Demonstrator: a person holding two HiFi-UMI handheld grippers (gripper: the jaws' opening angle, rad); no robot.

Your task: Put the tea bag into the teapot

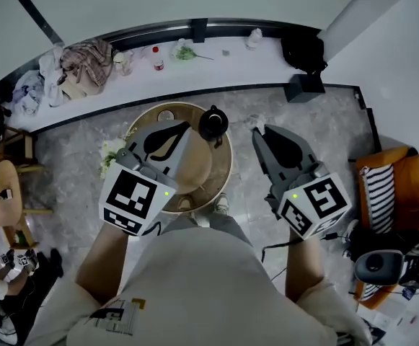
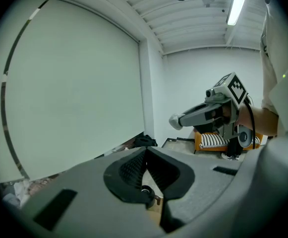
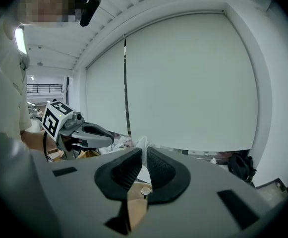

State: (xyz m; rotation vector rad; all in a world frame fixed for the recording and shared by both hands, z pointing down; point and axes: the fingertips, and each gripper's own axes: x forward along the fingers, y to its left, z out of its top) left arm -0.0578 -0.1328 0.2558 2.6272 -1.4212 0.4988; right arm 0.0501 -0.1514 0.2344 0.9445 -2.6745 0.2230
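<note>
My right gripper (image 3: 143,155) jaws were pinched on small white papery tea bag (image 3: 141,142), held in air just off right edge of round wooden table (image 1: 226,175). Left gripper (image 2: 146,150) jaws were closed, empty. Small black round teapot (image 1: 213,123) sat at table's far edge. I judged bag light, limp, tearable: pinch top gently.

The left gripper (image 1: 186,126) and right gripper (image 1: 258,130) have matt grey plastic shells and black ribbed jaws. Between the right jaws, the tea bag (image 3: 143,145) looks thin, white and crinkled. Beyond the left jaws are a glossy black teapot (image 1: 213,123) and a smooth wooden tabletop (image 1: 223,166).
</note>
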